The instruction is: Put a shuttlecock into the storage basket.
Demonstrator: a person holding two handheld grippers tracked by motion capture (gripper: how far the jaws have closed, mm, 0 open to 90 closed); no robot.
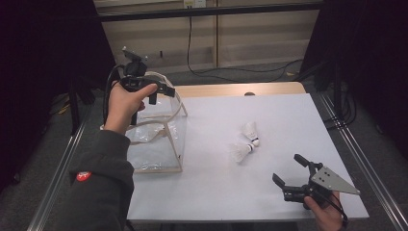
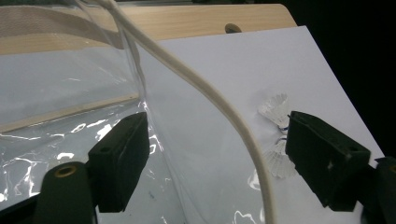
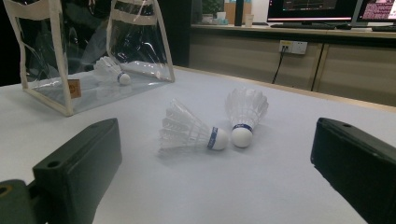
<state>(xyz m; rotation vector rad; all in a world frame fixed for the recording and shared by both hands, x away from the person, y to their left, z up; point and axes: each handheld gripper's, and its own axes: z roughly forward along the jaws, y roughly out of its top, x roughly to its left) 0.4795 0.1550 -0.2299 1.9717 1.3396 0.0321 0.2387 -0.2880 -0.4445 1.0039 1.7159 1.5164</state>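
Observation:
A clear plastic bag (image 1: 156, 144) with cream trim stands upright at the left of the white table top (image 1: 269, 108). My left gripper (image 1: 161, 95) hangs over the bag's open top. Its jaws stand wide apart in the left gripper view, and the bag's cream handle (image 2: 219, 100) runs between them untouched. Two white shuttlecocks (image 1: 250, 132) (image 1: 242, 150) lie side by side mid-table. My right gripper (image 1: 288, 169) rests low near the front right edge, open and empty, facing those shuttlecocks (image 3: 191, 130) (image 3: 245, 112). A third shuttlecock (image 3: 109, 70) lies inside the bag (image 3: 88, 51).
A bare wooden strip (image 1: 240, 89) edges the table at the back. Cables (image 1: 226, 71) trail on the floor beyond it. Dark curtains flank both sides. Metal rails (image 1: 358, 159) run along the table's sides. Monitors (image 3: 317, 7) sit on a far desk.

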